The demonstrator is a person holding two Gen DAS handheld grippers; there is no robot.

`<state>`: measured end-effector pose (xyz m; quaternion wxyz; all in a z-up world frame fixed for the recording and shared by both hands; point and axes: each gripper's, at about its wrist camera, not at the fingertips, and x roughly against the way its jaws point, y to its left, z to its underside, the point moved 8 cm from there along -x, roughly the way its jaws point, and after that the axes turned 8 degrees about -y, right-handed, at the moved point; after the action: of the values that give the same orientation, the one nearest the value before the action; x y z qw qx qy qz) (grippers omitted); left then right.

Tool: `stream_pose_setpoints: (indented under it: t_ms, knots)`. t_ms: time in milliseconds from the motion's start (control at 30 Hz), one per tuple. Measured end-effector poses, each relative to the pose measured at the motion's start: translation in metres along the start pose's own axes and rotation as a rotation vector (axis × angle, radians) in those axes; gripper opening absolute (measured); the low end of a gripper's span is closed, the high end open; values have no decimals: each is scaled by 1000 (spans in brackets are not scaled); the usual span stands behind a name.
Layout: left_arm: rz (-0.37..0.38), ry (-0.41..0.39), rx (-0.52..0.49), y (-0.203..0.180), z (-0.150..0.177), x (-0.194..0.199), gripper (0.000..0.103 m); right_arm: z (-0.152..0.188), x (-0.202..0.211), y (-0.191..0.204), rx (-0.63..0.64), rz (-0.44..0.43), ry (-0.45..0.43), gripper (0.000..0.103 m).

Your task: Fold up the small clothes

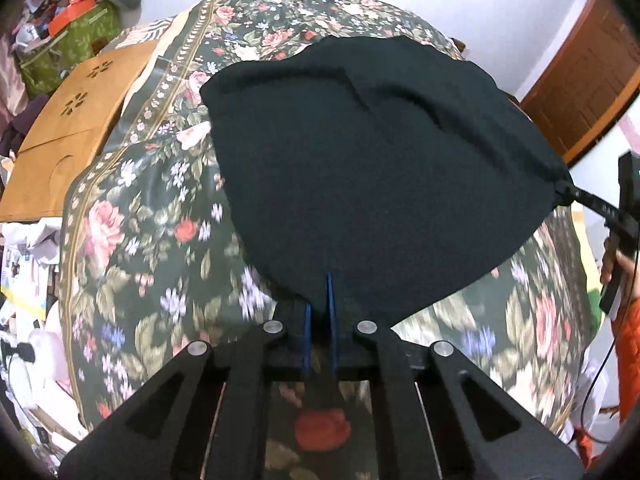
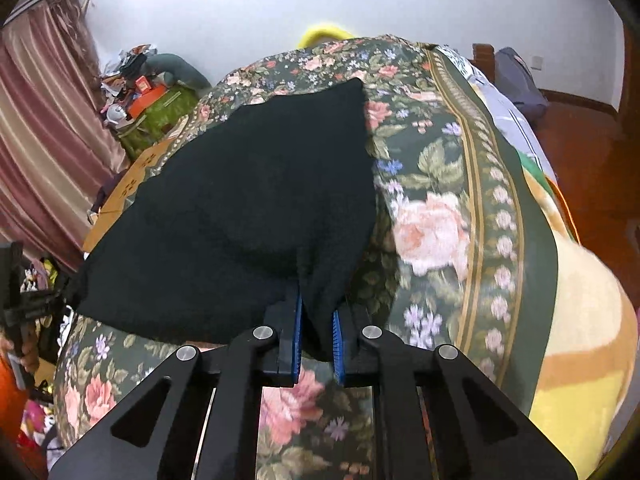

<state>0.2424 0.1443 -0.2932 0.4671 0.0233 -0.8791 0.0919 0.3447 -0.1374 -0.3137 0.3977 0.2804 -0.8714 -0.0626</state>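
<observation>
Two handheld grippers each pinch a corner of one black garment (image 1: 372,168) above a bed.

The left gripper (image 1: 319,312) has its blue-padded fingers (image 1: 330,300) almost together, clamped on the garment's near edge. The cloth fans out from that pinch in a broad, rounded sheet, matte and finely knitted, with a soft crease across its upper half. At the far right of this view the garment's other corner narrows to a tight point held by the right gripper (image 1: 576,194), and part of a hand (image 1: 612,268) with an orange sleeve (image 1: 628,344) shows behind it.

From the right wrist view, the right gripper (image 2: 318,332) is closed on a thick bunched fold of the same cloth, its ribbed blue pads (image 2: 338,344) pressing the wad from both sides with a narrow gap kept by the fabric.

The garment hangs partly over a quilt (image 1: 132,248) with pink roses on dark green, near its front edge. A wooden board (image 1: 76,128) lies beside the quilt's left edge.
</observation>
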Motion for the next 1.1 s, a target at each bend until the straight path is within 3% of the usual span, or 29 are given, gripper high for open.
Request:
stream_pose_setpoints:
  t_ms: [67, 200, 300, 367, 400, 467, 633, 667, 733, 767, 800, 1100]
  knots:
    - [2, -1, -7, -4, 6, 7, 6, 5, 3, -1, 7, 31, 10, 18]
    - [-19, -18, -39, -8, 15, 23, 9, 16, 14, 2, -6, 36, 14, 52]
    - [-56, -43, -54, -3, 13, 38, 24, 23, 23, 8, -20, 6, 11, 55]
    - [-102, -87, -51, 6, 5, 47, 49, 29, 23, 11, -47, -21, 25, 61]
    - [-131, -115, -51, 11, 0, 52, 53, 34, 21, 12, -67, -33, 33, 67]
    - [-165, -155, -42, 20, -11, 58, 58, 39, 15, 13, -92, -47, 40, 68]
    - [-184, -164, 17, 42, -32, 52, 62, 33, -9, -1, -179, -33, 27, 68]
    - [-190, -166, 21, 44, -35, 50, 62, 31, -13, -5, -186, -20, 23, 66]
    - [-204, -169, 22, 50, -43, 44, 62, 23, -24, -14, -192, -3, 14, 37]
    - [-210, -172, 19, 53, -47, 41, 62, 20, -26, -16, -198, -6, 10, 29]
    - [-215, -174, 15, 54, -50, 39, 62, 15, -29, -19, -203, -14, 4, 14]
    - [-211, -192, -27, 65, -101, 4, 70, -44, -25, -37, -20, 57, -43, 8]
